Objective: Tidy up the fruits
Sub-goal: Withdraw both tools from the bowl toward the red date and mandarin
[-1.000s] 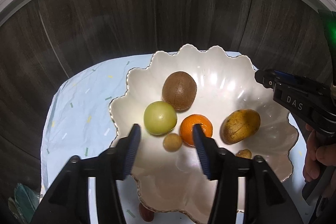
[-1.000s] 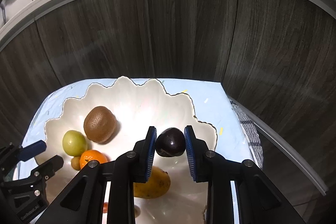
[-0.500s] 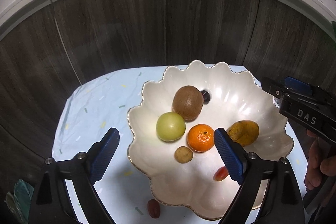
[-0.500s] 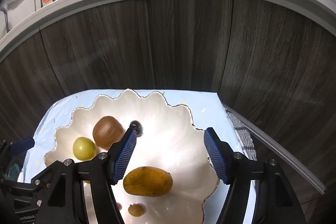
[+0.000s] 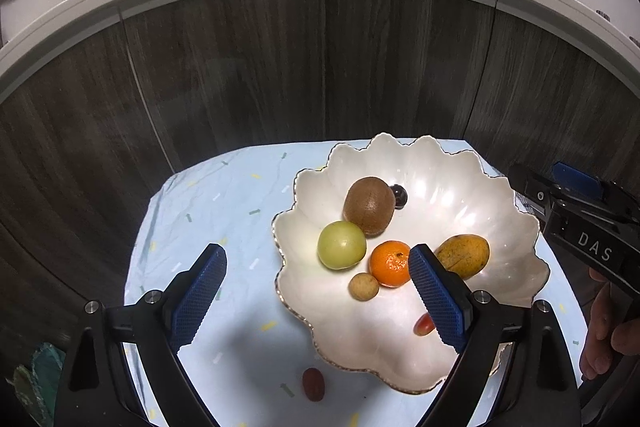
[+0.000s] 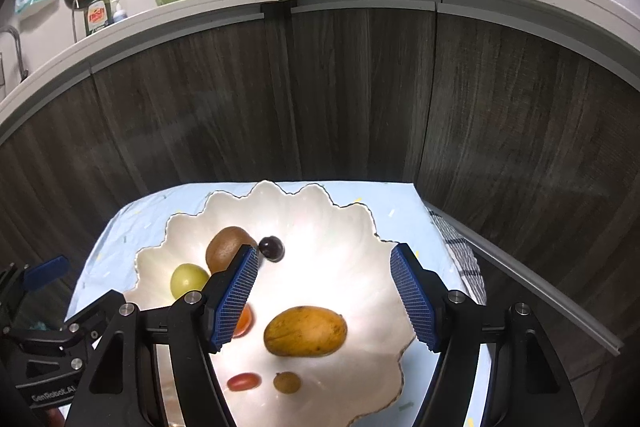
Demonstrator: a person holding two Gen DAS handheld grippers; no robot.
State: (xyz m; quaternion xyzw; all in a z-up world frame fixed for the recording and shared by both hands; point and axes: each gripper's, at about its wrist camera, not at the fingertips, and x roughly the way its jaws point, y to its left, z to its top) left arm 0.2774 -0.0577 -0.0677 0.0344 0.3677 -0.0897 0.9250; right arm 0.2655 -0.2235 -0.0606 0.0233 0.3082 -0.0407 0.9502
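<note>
A white scalloped bowl [image 5: 520, 239] [image 6: 360, 227] holds a kiwi [image 5: 369, 205] [image 6: 224, 247], a green apple [image 5: 341, 245] [image 6: 187, 281], an orange [image 5: 390, 263], a mango [image 5: 464, 254] [image 6: 306, 331], a dark plum [image 5: 398, 195] [image 6: 271, 248], a small brown fruit [image 5: 363, 287] [image 6: 287, 382] and a red grape tomato [image 5: 423, 325] [image 6: 244, 381]. A dark red date [image 5: 313, 383] lies on the cloth in front of the bowl. My left gripper [image 5: 316, 301] is open above the bowl's near left rim. My right gripper [image 6: 326, 299] is open and empty above the bowl.
The bowl stands on a light blue cloth [image 5: 208, 227] on a small table before dark wood cabinet doors [image 5: 320, 67]. A checked towel [image 6: 464, 259] lies at the table's right edge. A counter above holds dishes and pans.
My right gripper opened and let the dark plum fall into the bowl beside the kiwi. My left gripper opened wide. Both grippers pulled back and up from the bowl.
</note>
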